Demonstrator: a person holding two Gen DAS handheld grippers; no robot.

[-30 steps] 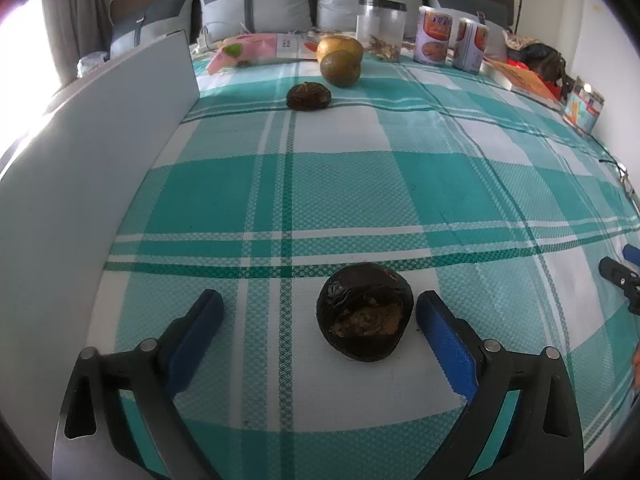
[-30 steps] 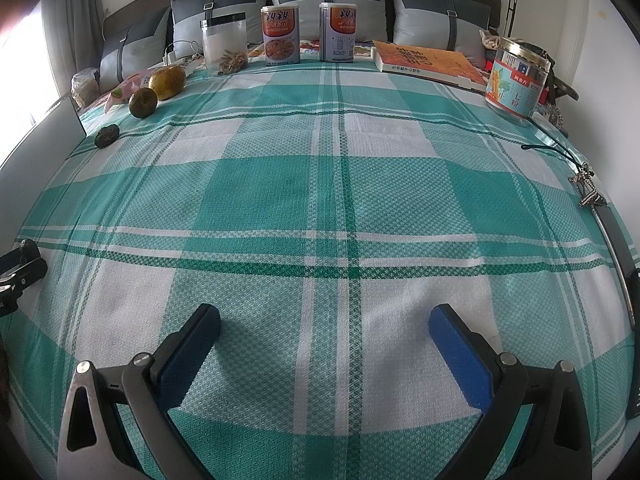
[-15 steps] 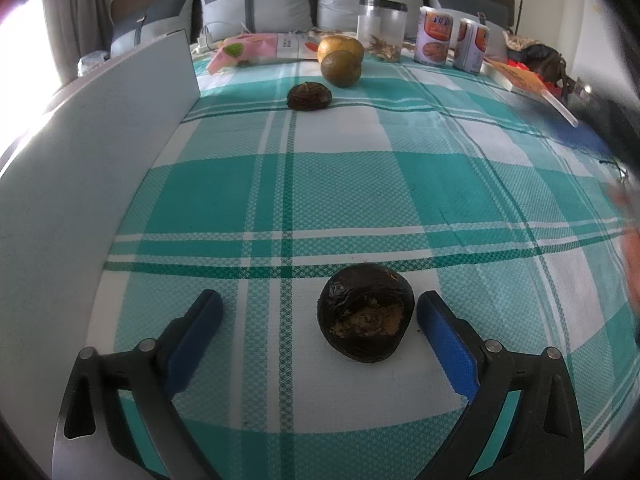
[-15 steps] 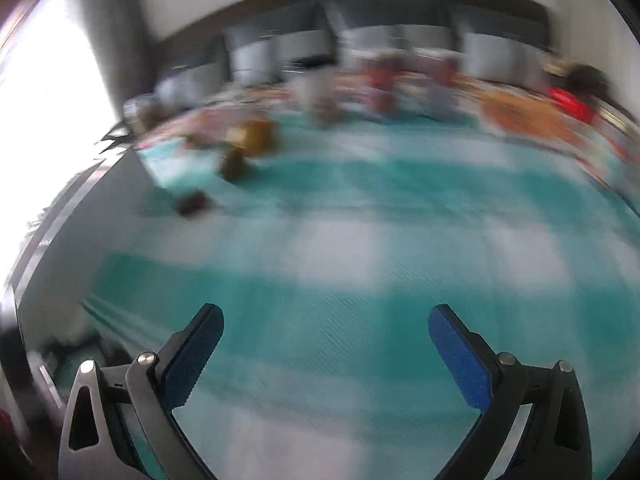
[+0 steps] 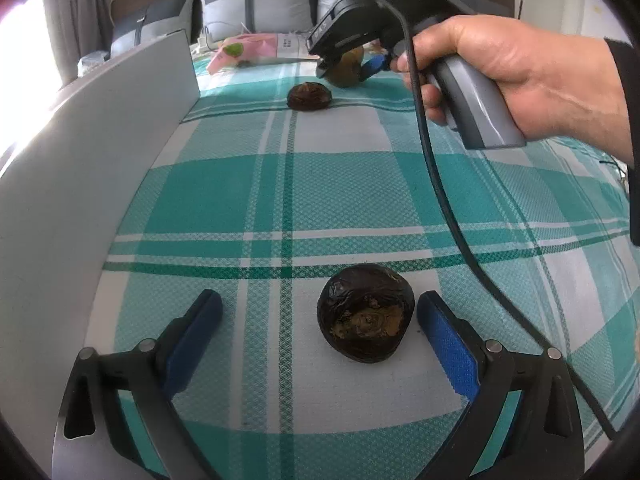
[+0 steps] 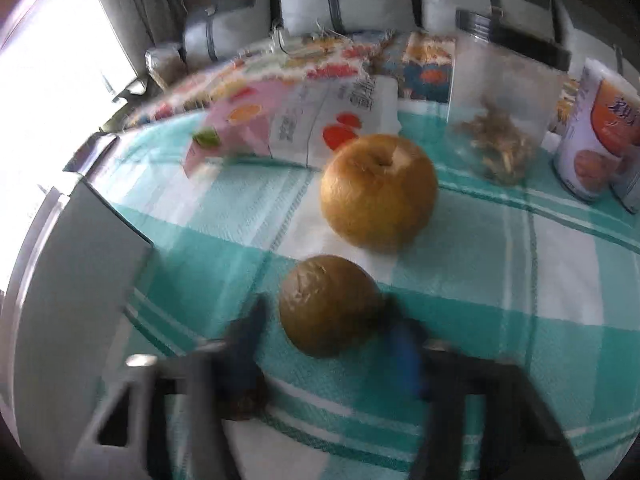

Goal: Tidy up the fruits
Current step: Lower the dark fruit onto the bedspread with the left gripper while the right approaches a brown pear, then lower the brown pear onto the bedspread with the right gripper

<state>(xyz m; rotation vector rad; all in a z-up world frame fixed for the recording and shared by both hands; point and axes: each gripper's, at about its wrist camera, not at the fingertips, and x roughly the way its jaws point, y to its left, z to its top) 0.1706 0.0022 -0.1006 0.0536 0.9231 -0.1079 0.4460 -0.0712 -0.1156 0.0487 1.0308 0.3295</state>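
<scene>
Board (image 5: 100, 160) along my left edge, my left gripper (image 5: 320, 316) spread wide w/ dark fruit (image 5: 365, 316) sitting between its fingers untouched, small dark fruit (image 5: 309, 96) farther back, my right gripper (image 6: 324, 328) closing around brownish-green fruit (image 6: 330, 310), golden pear (image 6: 378, 190) just behind, jar (image 6: 504, 120) at right.

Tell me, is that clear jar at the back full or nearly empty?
Nearly empty: the clear jar holds only a small heap of dried bits at its bottom; the rest looks bare.

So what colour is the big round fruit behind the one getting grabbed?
Golden yellow-orange, the big round fruit shows best in the right wrist view.
</scene>
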